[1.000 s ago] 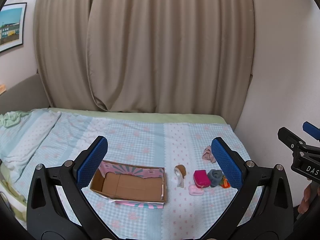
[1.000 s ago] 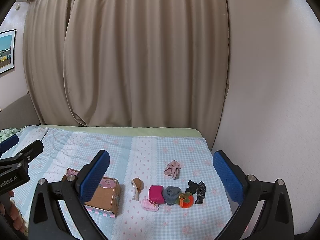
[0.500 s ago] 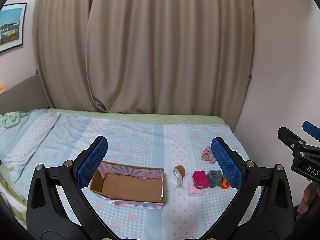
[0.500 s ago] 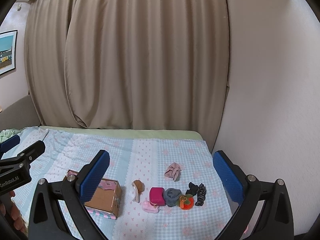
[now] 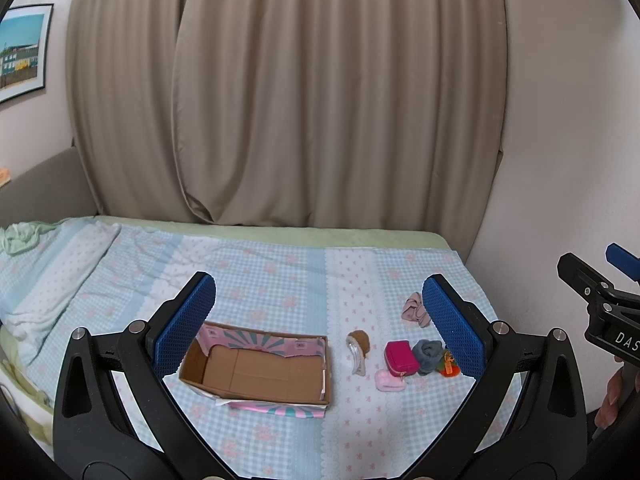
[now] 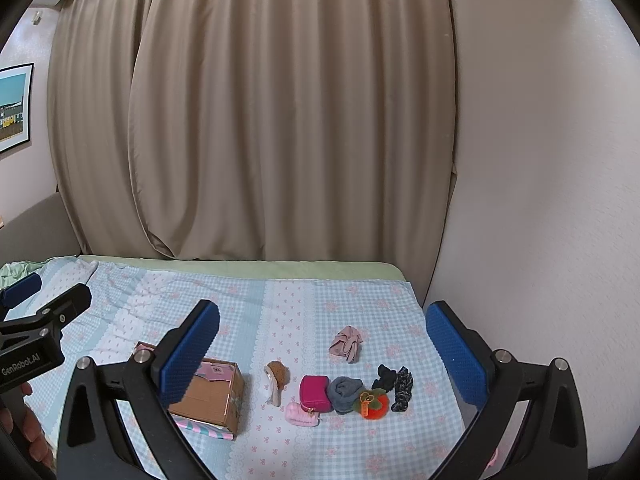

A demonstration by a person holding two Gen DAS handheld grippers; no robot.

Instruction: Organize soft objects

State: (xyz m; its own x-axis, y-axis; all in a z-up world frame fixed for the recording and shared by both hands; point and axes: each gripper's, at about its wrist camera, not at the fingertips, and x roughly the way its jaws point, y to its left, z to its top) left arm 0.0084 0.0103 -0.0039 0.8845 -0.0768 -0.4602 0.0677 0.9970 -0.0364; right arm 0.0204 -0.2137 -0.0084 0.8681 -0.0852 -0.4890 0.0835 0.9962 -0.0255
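Observation:
An open, empty cardboard box (image 5: 256,372) (image 6: 208,398) lies on the bed. To its right lie soft items: a brown fuzzy clip (image 6: 277,378), a magenta pouch (image 6: 314,393), a small pink piece (image 6: 302,415), a grey rolled sock (image 6: 345,393), an orange plush (image 6: 374,404), dark scrunchies (image 6: 394,384) and a dusty-pink cloth (image 6: 346,344). My left gripper (image 5: 320,324) is open and empty, held above the box. My right gripper (image 6: 322,350) is open and empty, above the items.
The bed has a blue checked sheet (image 5: 280,272) with pink flowers. Beige curtains (image 5: 280,100) hang behind it and a wall (image 6: 540,200) bounds it on the right. Crumpled bedding (image 5: 24,236) lies at the far left. A picture (image 5: 20,52) hangs on the left wall.
Both grippers have drifted slightly; the box and items sit a little lower and farther in view. Nothing on the bed moved.

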